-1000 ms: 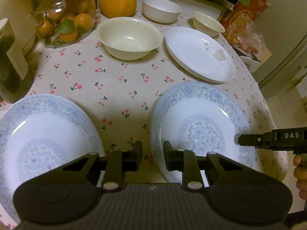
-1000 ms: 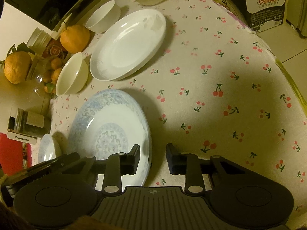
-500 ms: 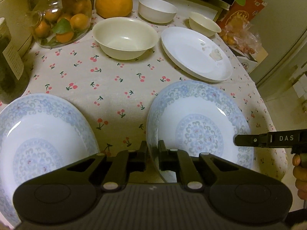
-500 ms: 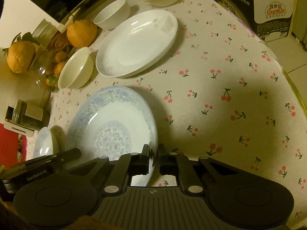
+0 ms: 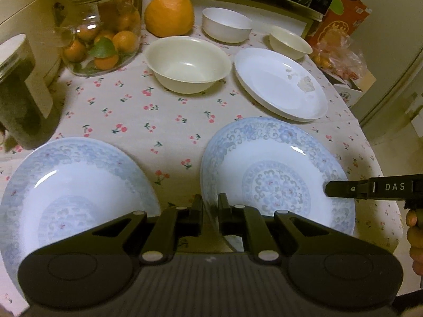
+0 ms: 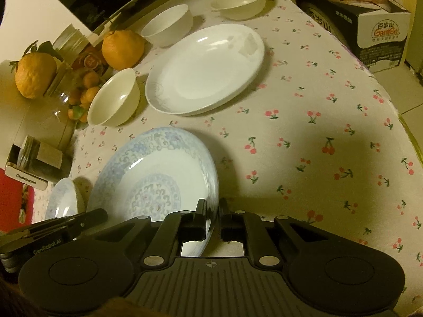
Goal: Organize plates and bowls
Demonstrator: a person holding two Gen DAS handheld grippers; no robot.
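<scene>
A blue-patterned plate [image 5: 277, 174] is held by both grippers and raised a little off the cherry tablecloth. My left gripper [image 5: 210, 206] is shut on its near-left rim. My right gripper [image 6: 212, 211] is shut on the plate's [image 6: 158, 174] opposite rim; it also shows in the left wrist view [image 5: 370, 190]. A second blue-patterned plate [image 5: 68, 192] lies at the left. A plain white plate [image 5: 277, 82], a large cream bowl [image 5: 187, 64], a white bowl [image 5: 226, 27] and a small cream bowl [image 5: 289, 45] stand further back.
A glass jar of small oranges [image 5: 103, 37], a big orange fruit [image 5: 169, 13] and a dark jar [image 5: 21, 97] stand at the back left. A carton box [image 6: 370, 31] is off the table's right edge [image 6: 407, 121].
Both grippers closed from open onto opposite rims of the right blue plate, and the plate has lifted slightly off the cloth.
</scene>
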